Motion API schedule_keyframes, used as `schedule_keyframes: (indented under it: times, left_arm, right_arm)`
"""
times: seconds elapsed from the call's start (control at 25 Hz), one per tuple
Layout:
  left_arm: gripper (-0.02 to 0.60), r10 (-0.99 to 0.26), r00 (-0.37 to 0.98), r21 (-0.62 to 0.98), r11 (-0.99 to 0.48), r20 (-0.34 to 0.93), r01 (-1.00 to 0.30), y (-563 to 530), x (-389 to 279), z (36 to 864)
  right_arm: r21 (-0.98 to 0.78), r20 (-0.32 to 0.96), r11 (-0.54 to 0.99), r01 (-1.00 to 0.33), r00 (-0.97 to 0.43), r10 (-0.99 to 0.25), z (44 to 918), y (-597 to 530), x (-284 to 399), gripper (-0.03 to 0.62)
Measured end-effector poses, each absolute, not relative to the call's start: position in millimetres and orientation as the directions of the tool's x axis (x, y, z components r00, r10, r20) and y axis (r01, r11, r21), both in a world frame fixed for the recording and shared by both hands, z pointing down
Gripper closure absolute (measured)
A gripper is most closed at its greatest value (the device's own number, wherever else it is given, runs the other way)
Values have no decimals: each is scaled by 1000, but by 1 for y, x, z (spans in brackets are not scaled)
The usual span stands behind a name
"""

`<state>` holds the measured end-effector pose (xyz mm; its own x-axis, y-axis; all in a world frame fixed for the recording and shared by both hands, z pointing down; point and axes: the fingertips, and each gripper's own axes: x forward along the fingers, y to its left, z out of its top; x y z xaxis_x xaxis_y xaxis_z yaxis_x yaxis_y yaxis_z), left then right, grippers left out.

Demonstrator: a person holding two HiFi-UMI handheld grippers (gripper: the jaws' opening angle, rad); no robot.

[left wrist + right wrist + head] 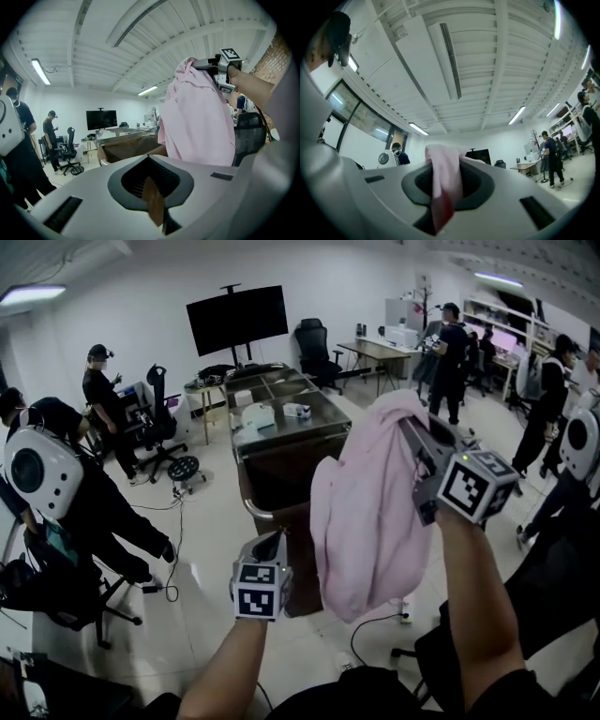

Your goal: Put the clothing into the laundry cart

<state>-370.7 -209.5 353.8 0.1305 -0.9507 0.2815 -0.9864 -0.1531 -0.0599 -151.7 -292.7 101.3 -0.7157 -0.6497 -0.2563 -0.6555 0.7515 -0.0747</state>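
Right tool [412,432]: clenched on the garment. In the right gripper view pink cloth fills the slot between its jaws and spills down over them. The tool is raised and tipped slightly upward, and its marker cube faces the head camera.

Garment [366,512]: pink, bunched at the top where the right tool pinches it. The rest hangs free in one long fold. It is held in the air, not in the cart. In the head view it covers the cart's right part and lies between the two tools.

Left tool [272,542]: jaws together with nothing between them. It sits lower than the right tool and left of the garment, apart from the cloth, and points toward the cart.

Arms: two bare forearms reach in from the bottom edge of the head view, one behind each tool.

Cart [281,474]: brown walls and a rounded metal rim. It stands on the floor just beyond the tools with its top open. What lies inside cannot be made out.

Counter [281,395]: steel, right behind the cart, with a few white items on top.

Room: a black screen [236,320] stands on a stand by the back wall. Office chairs and several standing people are around. A person with a white backpack [42,474] is at the left.
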Motion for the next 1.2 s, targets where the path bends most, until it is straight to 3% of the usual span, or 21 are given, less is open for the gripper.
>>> schedule_keyframes:
  times: [0.36, 0.72, 1.2]
  left_arm:
    - [581, -972, 2, -101, -27, 234, -995, -247, -406, 314]
    - [581, -965, -117, -106, 94, 237, -990, -277, -428, 325]
    - [581, -944, -193, -101, 172, 266, -980, -312, -442, 322]
  right_arm:
    - [-90, -228, 829, -553, -798, -557, 97, -373, -223, 521]
    - [-78, -179, 864, -497, -846, -503, 114, -448, -267, 522]
    - [-74, 20, 872, -483, -875, -483, 192, -526, -333, 520]
